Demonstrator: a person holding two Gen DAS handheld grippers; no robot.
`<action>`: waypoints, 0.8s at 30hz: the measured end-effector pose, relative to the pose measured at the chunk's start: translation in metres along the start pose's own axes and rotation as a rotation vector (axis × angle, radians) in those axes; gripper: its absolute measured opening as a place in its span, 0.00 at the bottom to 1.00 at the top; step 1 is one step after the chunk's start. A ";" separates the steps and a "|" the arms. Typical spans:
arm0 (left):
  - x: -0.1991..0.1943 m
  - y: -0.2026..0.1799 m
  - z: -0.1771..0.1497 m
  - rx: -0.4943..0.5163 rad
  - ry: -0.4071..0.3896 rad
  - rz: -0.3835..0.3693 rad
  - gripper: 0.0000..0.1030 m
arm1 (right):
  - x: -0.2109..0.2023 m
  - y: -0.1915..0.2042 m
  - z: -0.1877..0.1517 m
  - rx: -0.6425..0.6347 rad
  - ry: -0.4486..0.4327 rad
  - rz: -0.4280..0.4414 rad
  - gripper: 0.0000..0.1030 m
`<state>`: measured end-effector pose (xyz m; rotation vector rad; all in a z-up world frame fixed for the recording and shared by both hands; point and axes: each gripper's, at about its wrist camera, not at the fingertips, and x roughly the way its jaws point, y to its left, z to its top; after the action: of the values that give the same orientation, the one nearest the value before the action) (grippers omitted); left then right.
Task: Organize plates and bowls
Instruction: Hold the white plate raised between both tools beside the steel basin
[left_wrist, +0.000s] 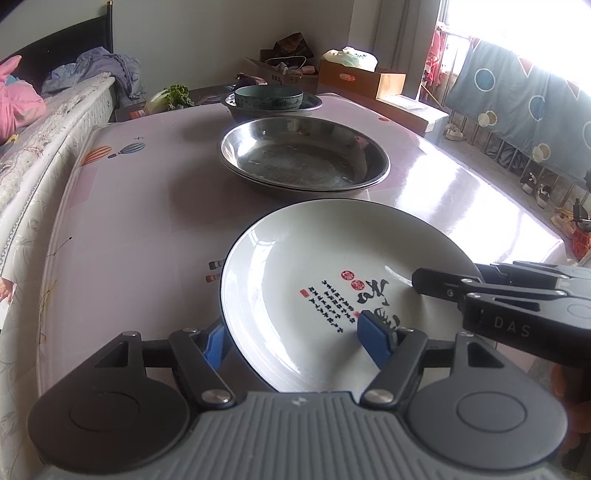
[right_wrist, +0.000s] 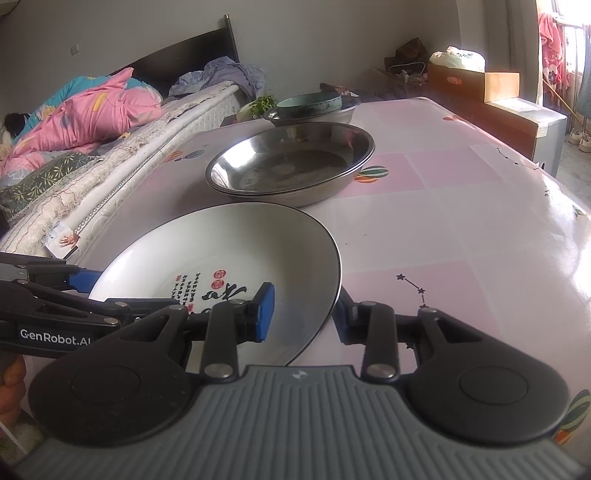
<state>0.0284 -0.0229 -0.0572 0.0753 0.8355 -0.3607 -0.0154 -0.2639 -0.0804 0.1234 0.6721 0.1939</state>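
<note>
White plate (left_wrist: 314, 280) before stacked steel basins (left_wrist: 304, 157).

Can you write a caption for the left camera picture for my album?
Both grippers straddle opposite rims of the white plate, with stacked steel pans beyond.

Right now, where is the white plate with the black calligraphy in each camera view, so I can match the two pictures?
Left wrist view: the white plate fills the lower centre-right, its rim between the left gripper fingers.
Right wrist view: it lies lower centre-left, its right rim between the right gripper fingers.
Shared landmark: the steel basin just beyond it in both.
</note>
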 end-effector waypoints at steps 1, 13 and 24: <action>-0.001 0.000 0.000 -0.001 -0.001 0.000 0.70 | 0.000 0.000 0.000 -0.001 0.000 0.000 0.33; -0.006 0.002 0.001 -0.008 -0.015 0.002 0.70 | -0.007 0.001 0.003 -0.018 -0.011 0.000 0.33; -0.011 0.002 0.002 -0.011 -0.026 0.004 0.70 | -0.012 0.003 0.004 -0.028 -0.022 -0.002 0.33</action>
<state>0.0235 -0.0187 -0.0474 0.0620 0.8115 -0.3529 -0.0223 -0.2634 -0.0696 0.0983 0.6475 0.2001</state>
